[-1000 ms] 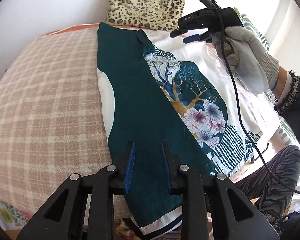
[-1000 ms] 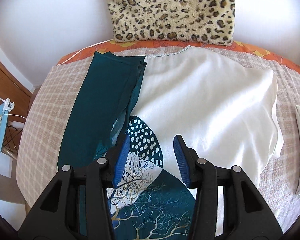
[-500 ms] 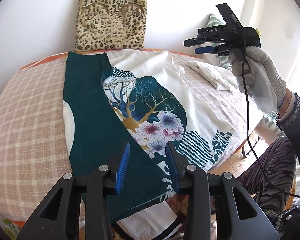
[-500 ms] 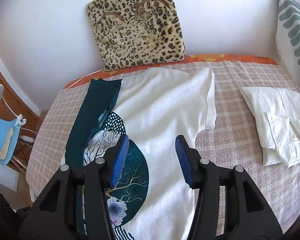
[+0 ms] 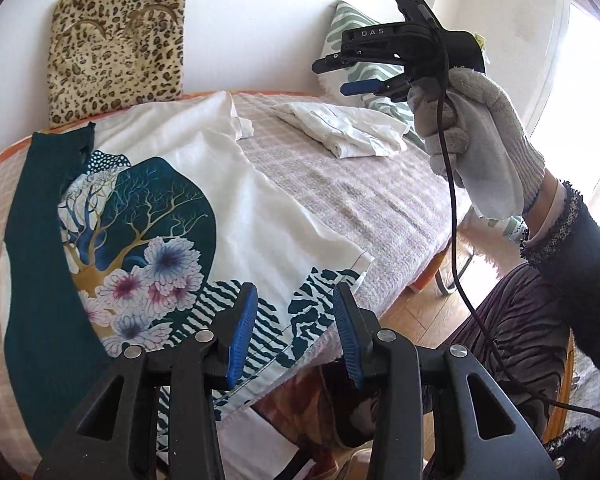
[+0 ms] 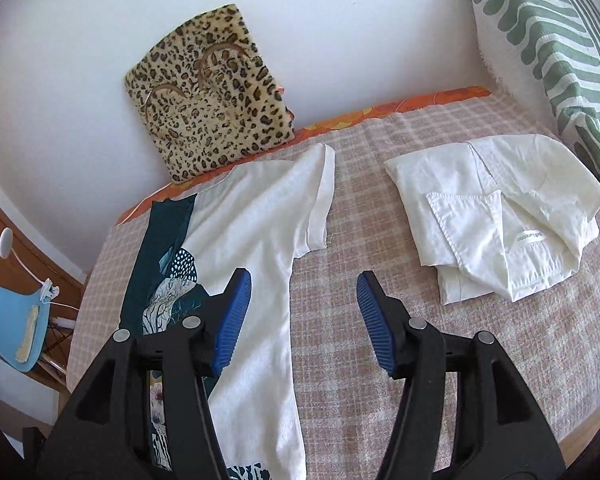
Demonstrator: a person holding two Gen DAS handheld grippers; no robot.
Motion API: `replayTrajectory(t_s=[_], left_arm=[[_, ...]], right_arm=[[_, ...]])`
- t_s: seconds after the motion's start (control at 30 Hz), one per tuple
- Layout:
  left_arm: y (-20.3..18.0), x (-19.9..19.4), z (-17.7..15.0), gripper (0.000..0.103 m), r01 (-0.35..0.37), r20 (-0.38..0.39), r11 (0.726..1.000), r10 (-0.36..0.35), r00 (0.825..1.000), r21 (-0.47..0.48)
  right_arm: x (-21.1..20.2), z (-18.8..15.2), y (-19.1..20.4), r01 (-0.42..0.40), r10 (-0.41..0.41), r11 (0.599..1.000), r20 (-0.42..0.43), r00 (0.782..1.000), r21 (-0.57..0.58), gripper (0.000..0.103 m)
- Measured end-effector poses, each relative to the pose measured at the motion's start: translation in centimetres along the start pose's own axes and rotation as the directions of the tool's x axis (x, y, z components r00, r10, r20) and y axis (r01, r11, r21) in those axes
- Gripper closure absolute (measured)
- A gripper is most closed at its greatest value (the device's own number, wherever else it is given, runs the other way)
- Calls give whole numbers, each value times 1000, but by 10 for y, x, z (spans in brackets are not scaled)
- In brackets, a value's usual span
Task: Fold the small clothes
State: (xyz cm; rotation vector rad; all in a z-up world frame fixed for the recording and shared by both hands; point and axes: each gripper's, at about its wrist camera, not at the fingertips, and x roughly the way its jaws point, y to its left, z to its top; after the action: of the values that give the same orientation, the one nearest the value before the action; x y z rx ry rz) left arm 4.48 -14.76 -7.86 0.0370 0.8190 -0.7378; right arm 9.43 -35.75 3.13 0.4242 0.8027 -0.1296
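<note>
Bed [image 6: 440, 380] carries everything, covered by a pink-and-cream checked blanket [image 5: 340, 208]; orange sheet edge [image 6: 420, 104] shows along the wall side. T-shirt [image 5: 228, 200] lies flat at left of frame, white with teal tree-and-flower print, one side folded over showing teal; its hem reaches the bed's near edge. Folded white shirt [image 6: 500, 216] lies right of it, apart. Leopard cushion [image 6: 212, 92] stands at the wall, striped pillow [image 6: 560, 40] upper right.
</note>
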Motion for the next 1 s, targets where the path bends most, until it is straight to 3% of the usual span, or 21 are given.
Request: replayTrajectory(t_s=[0.13, 0.2, 0.23, 0.5, 0.67, 0.73, 0.8, 0.87, 1.0], left_arm=[[-23, 28, 6, 65, 42, -37, 999, -41, 998, 25], [-34, 41, 8, 53, 44, -54, 998, -41, 998, 50], [-39, 48, 9, 51, 41, -60, 997, -37, 998, 64], [-63, 91, 18, 51, -32, -109, 988, 49, 993, 153], [-54, 107, 15, 51, -38, -165, 993, 56, 985, 108], [-53, 106, 14, 54, -36, -150, 993, 53, 987, 115], [-55, 106, 14, 77, -44, -141, 990, 63, 988, 133], [-51, 108, 16, 92, -36, -138, 992, 52, 989, 119], [-38, 107, 19, 99, 17, -124, 999, -12, 992, 43]], right_arm=[[0, 2, -16, -6, 7, 1000, -7, 1000, 18, 43], [1, 4, -23, -11, 11, 1000, -11, 1000, 26, 43], [1, 4, -25, -11, 11, 1000, -12, 1000, 26, 43], [9, 20, -45, -36, 37, 998, -26, 999, 48, 43], [27, 39, -53, -50, 53, 996, -36, 998, 69, 42], [39, 48, -53, -59, 62, 995, -43, 997, 75, 42], [53, 58, -49, -74, 78, 995, -54, 995, 68, 42], [71, 67, -42, -72, 75, 996, -71, 995, 45, 42], [116, 89, -33, -76, 80, 996, -110, 991, 40, 42]])
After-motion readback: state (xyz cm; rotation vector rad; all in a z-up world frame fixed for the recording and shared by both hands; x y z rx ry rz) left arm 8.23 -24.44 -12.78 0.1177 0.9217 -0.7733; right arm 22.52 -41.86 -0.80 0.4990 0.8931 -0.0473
